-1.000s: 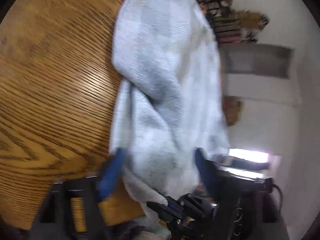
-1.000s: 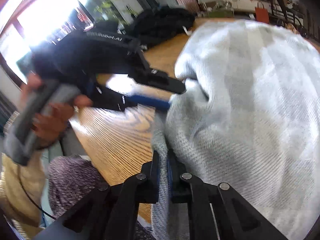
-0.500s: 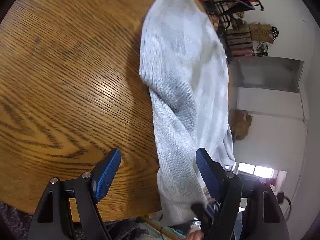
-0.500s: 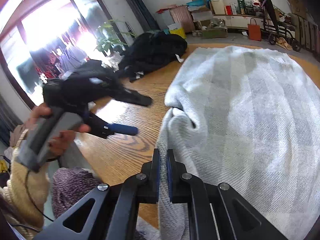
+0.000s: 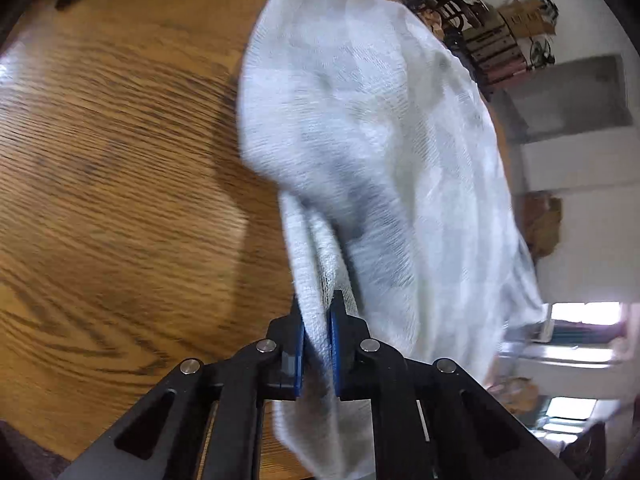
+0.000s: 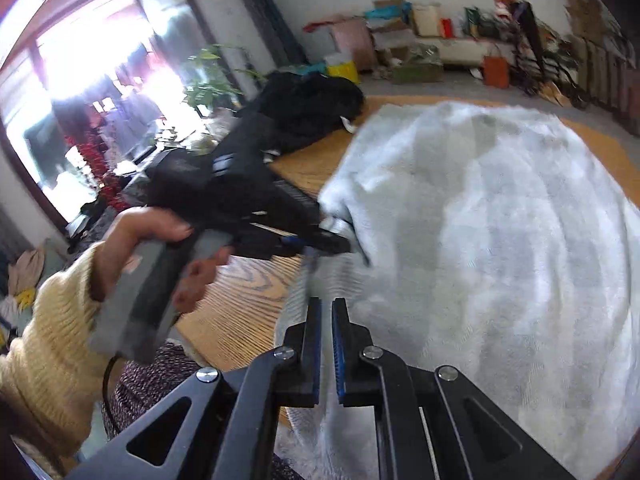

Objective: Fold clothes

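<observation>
Left wrist: pale grey knit garment, bunched.

Lived-in home, living or dining room. Round oak-grain table carrying a pale knit garment and a black heap of clothing. Large window at one side, potted plant beside it. Far wall lined with boxes, an orange bag and a loaded rack. More cartons and a small fan stacked against a white wall. Cluttered, domestic storage throughout.
</observation>
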`<action>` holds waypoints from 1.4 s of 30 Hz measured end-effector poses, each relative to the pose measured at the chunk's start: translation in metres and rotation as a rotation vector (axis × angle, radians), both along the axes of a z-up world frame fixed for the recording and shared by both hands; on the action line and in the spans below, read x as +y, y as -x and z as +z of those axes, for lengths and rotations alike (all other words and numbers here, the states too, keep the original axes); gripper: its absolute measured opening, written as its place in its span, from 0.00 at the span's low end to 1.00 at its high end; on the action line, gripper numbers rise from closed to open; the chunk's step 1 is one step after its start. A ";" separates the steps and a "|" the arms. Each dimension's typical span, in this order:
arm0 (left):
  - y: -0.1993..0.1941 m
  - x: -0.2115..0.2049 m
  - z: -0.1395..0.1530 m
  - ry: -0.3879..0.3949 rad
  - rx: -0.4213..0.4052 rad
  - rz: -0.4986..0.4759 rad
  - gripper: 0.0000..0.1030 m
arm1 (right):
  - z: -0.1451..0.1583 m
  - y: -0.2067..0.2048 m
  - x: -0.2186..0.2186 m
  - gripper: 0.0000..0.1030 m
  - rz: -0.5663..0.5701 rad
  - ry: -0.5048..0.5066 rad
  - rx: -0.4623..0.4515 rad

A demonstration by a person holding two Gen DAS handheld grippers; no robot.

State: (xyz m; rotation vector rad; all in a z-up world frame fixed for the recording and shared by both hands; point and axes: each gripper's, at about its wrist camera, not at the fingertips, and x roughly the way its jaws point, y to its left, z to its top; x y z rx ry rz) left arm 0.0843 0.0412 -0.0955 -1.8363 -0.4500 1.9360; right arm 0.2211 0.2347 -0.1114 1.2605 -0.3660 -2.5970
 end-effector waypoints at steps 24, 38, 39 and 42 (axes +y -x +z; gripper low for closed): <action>0.010 -0.033 0.016 0.227 0.051 -0.011 0.14 | -0.065 0.010 0.027 0.57 -0.209 -0.604 -0.255; 0.036 -0.003 0.026 0.303 0.158 -0.080 0.08 | -0.066 0.004 0.084 0.71 -0.340 -0.696 -0.317; 0.036 -0.005 0.029 0.318 0.170 -0.079 0.07 | -0.066 0.003 0.088 0.74 -0.349 -0.706 -0.324; 0.039 -0.017 0.038 0.429 0.230 -0.050 0.01 | -0.065 0.001 0.095 0.81 -0.367 -0.698 -0.334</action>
